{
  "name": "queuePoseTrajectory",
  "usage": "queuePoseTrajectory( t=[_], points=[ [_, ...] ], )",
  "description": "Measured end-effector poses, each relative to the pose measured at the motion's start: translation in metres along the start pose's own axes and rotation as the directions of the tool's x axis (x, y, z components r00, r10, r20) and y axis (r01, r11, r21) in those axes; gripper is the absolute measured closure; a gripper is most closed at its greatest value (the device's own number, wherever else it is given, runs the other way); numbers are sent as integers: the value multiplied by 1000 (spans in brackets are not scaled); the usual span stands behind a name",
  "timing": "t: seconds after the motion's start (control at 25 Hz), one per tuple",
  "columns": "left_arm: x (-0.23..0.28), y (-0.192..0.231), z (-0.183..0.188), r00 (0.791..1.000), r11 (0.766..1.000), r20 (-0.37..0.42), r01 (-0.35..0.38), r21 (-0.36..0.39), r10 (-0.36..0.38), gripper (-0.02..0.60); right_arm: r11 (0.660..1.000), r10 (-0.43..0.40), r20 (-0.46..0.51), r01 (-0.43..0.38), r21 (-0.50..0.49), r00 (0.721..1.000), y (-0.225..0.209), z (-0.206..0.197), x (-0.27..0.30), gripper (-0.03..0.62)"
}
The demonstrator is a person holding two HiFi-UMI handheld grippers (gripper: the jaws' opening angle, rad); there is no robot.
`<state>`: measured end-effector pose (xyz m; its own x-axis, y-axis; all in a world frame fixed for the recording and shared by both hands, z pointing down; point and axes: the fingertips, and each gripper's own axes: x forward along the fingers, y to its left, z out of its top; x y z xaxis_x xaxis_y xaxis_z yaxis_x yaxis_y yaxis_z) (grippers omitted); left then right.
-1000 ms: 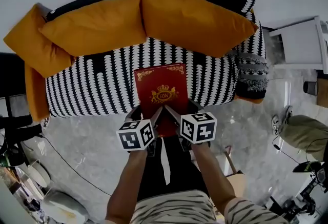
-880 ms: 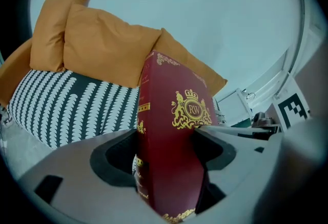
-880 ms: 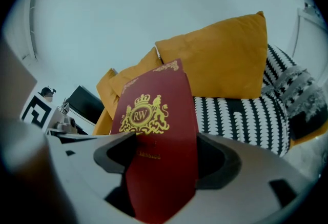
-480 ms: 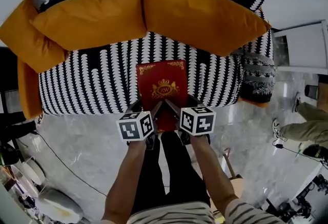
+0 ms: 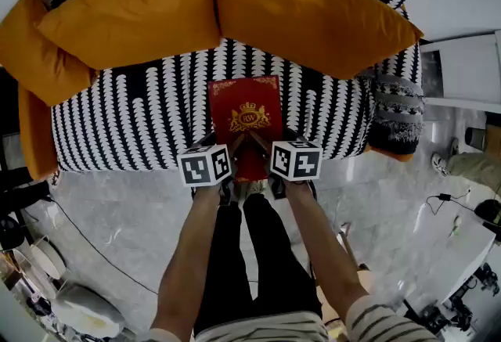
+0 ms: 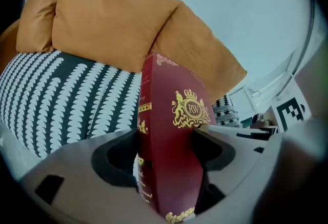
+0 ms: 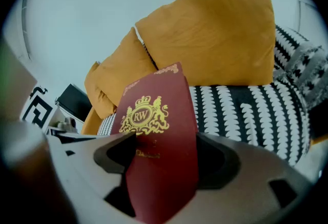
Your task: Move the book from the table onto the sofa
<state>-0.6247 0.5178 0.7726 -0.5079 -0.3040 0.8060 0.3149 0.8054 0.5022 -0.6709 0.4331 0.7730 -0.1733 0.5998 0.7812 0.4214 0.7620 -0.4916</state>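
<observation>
Hardback book, dark red with a gilt crest (image 5: 247,115): stiff boards, probably moderate in weight, smooth cover that could slip under a light pinch. Best taken at the two near corners, one gripper to each. Clamped just so by the left gripper (image 5: 233,163) and the right gripper (image 5: 263,151), each closed across cover and pages. Juts forward from both, cover up, over the seat of the black-and-white patterned sofa (image 5: 133,125), short of the orange cushions (image 5: 313,16). Resting on the seat or just above it: cannot tell.
</observation>
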Motion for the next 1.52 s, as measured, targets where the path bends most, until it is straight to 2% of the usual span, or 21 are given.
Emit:
queuePoseTrajectory(
  t=[0.56, 0.88, 1.2, 1.4, 1.52],
  points=[
    [71, 30, 6, 1000, 999, -26, 12, -32, -12, 238, 1000, -26, -14, 26, 6, 1000, -37, 6, 63, 235],
    [81, 40, 1, 998, 997, -52, 24, -74, -28, 239, 999, -27, -59, 25, -22, 998, -43, 3, 75, 235],
    [108, 50, -9, 996, 997, -85, -11, -75, 4, 238, 998, -60, -99, 57, -35, 993, -60, -9, 97, 235],
    [118, 42, -7, 996, 995, -88, -4, -95, -4, 238, 996, -65, -114, 58, -62, 991, -70, -4, 95, 235],
    [124, 46, -6, 996, 997, -93, -5, -83, -3, 238, 996, -59, -134, 50, -74, 989, -72, -7, 101, 235]
  ],
)
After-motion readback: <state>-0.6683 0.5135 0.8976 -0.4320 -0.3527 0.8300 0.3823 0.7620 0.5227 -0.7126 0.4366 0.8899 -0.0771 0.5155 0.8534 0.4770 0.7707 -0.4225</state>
